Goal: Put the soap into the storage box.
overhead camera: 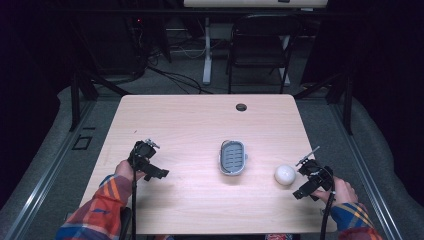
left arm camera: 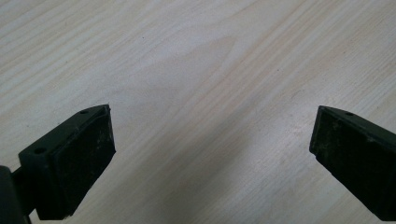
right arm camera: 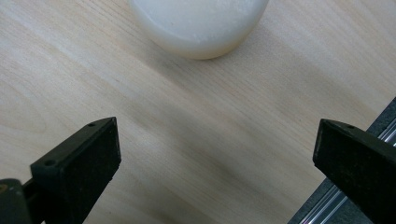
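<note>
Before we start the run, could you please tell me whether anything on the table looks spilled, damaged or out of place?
Nothing stands out. The grey tray sits flat mid-table, the white soap rests whole beside the right gripper, and the table shows no spill.

Counter [overhead camera: 200, 125]: pale wood, light beige with fine streaked grain, one dark round hole near the far edge. Round object [overhead camera: 285, 174]: off-white, creamy, unpatterned. Tray [overhead camera: 233, 157]: grey rim, blue-grey ribbed inside. Left gripper [left arm camera: 212, 140] and right gripper [right arm camera: 217, 149]: matt black jaws. Sleeves [overhead camera: 102, 207]: plaid in orange, red, blue and yellow. Floor: grey. Chair [overhead camera: 260, 47]: black.
</note>
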`<state>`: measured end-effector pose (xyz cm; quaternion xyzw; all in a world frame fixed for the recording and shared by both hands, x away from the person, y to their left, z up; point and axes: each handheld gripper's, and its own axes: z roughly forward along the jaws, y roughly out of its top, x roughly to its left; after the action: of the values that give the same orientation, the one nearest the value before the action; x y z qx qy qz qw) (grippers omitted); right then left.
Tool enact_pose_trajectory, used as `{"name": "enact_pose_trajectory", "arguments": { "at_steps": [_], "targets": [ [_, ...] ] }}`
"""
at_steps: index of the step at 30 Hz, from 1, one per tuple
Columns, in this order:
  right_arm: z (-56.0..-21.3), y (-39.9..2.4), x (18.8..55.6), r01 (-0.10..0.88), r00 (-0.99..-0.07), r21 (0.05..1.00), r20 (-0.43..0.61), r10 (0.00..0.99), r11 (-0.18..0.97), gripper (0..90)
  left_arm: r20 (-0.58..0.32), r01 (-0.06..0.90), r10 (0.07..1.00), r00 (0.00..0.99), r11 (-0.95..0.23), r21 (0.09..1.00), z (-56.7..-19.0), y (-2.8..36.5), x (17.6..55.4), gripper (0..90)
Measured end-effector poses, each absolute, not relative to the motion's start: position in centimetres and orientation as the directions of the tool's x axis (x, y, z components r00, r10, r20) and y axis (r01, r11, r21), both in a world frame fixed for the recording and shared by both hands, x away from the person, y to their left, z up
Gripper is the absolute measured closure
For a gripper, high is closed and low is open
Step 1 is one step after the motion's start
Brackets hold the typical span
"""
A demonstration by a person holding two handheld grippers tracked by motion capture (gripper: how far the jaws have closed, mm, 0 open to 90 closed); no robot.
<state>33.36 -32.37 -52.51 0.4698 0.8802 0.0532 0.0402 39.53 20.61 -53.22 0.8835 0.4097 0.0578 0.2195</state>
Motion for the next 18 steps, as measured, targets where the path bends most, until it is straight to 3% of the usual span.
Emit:
{"name": "enact_pose_trajectory", "arguments": {
  "at_steps": [18],
  "targets": [
    [-52.39,-31.97,33.26,0.818,-0.559,0.163,-0.003,0.829,0.552,0.0,-0.082,0.700,0.748,0.659,-0.569,0.432,-53.30,20.55,39.55,0.0]
  ]
}}
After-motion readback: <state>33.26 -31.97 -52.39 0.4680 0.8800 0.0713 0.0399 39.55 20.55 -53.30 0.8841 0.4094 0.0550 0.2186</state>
